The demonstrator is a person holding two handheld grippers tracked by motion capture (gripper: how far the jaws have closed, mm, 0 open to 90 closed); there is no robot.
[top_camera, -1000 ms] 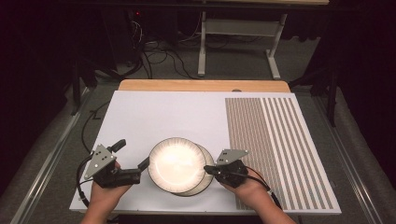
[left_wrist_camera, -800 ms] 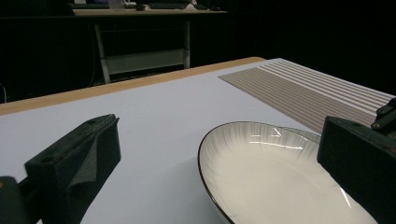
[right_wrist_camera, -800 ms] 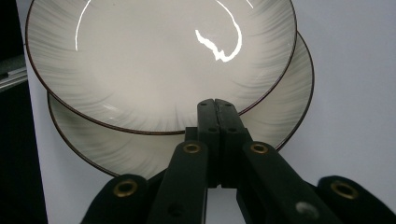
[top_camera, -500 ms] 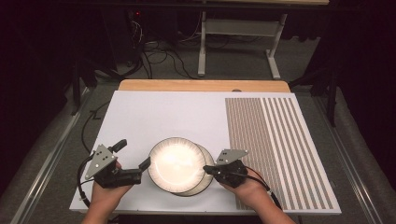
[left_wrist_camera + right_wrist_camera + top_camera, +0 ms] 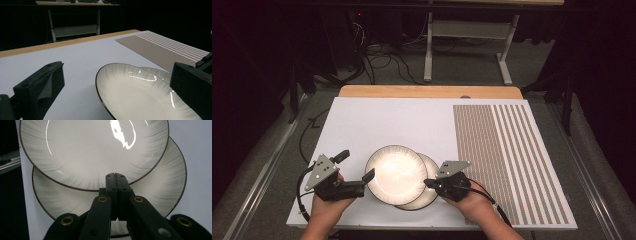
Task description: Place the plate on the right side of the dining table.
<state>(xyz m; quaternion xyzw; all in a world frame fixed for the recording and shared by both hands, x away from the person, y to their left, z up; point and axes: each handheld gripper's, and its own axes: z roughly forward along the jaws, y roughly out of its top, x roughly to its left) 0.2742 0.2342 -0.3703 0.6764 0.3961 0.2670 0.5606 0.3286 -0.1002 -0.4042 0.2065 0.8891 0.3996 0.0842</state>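
Striped mat right of stacked plates.

Dim lab: white test table, floor cables, metal stand.

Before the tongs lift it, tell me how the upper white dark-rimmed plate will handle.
The upper white dark-rimmed plate looks glazed, with bright glare, so it is probably slippery in a grip. It looks like stiff ceramic, likely brittle if dropped. It rests off-centre on the lower matching plate, so a push may make it slide or rock.
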